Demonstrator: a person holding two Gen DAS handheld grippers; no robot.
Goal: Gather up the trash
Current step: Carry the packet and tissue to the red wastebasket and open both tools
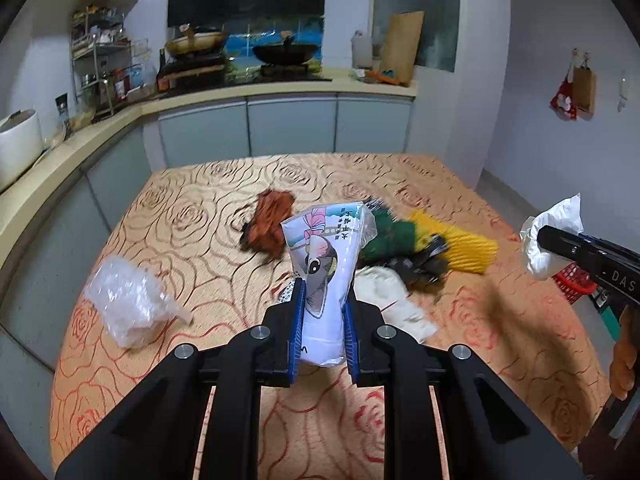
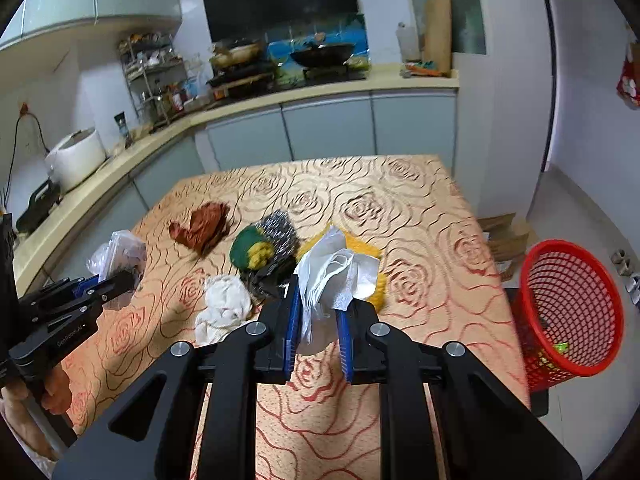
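My left gripper (image 1: 325, 292) is shut on a white printed wrapper (image 1: 326, 264) and holds it above the table. My right gripper (image 2: 318, 300) is shut on a crumpled white tissue (image 2: 336, 276), also above the table; the tissue also shows in the left wrist view (image 1: 554, 236). On the rose-patterned tablecloth (image 2: 420, 240) lie a clear plastic bag (image 1: 128, 300), a brown rag (image 2: 204, 226), a green-yellow sponge (image 2: 250, 252), a steel scourer (image 2: 280, 232), a yellow cloth (image 1: 460, 246) and a crumpled white cloth (image 2: 224, 312). A red mesh basket (image 2: 568, 308) stands right of the table.
A kitchen counter (image 1: 280, 90) with woks, a spice rack and a rice cooker (image 2: 76, 158) runs along the back and left. Cardboard (image 2: 504, 236) lies on the floor beyond the basket. The left gripper also shows at the left of the right wrist view (image 2: 116, 284).
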